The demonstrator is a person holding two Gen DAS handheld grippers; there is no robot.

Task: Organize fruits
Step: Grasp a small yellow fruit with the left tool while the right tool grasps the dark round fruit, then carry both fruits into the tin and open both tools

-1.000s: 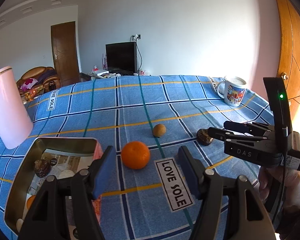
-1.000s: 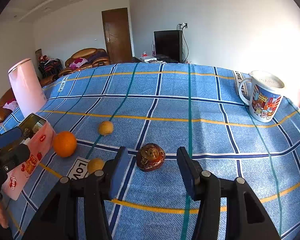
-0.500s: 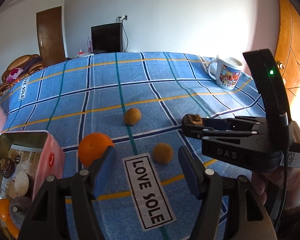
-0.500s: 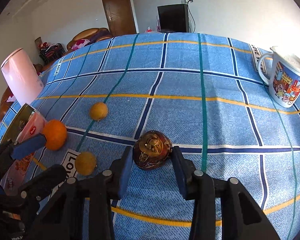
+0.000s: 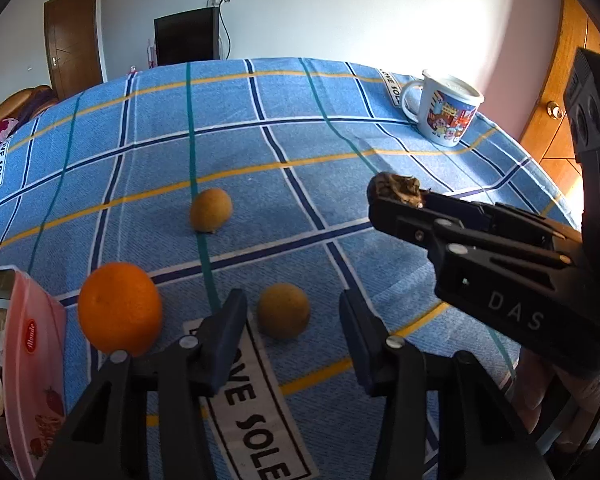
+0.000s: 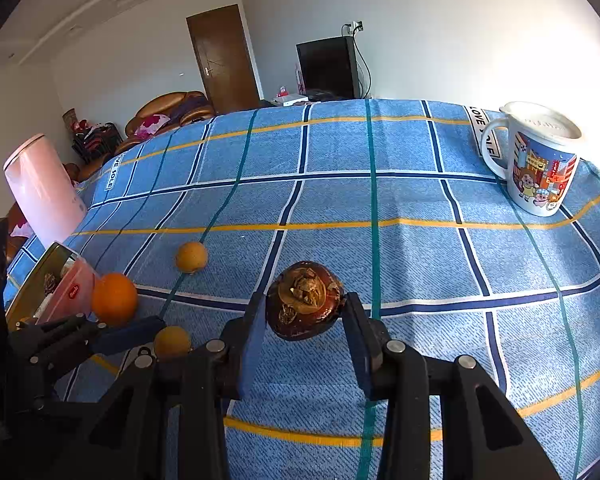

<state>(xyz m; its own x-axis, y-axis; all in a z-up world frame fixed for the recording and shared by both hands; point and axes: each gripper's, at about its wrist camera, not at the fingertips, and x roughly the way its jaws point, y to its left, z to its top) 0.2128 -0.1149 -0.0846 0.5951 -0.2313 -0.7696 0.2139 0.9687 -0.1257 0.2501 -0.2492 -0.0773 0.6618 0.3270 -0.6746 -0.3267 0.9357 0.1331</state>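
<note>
My right gripper is shut on a dark brown, rough-topped fruit, with both pads pressing its sides. In the left wrist view that fruit shows at the tip of the right gripper. My left gripper is closing around a small yellow-brown fruit on the blue checked cloth; a gap still shows at each pad. An orange lies just left of it, beside an open pink tin. A second small yellow-brown fruit sits farther back.
A printed mug with a lid stands at the back right of the table. A tall pink jug stands at the far left behind the tin, which holds some fruit. A person's hand holds the right gripper.
The left gripper has moved forward and down from the orange to the small fruit, and its jaws have narrowed. The right gripper has shut on the dark brown fruit.
</note>
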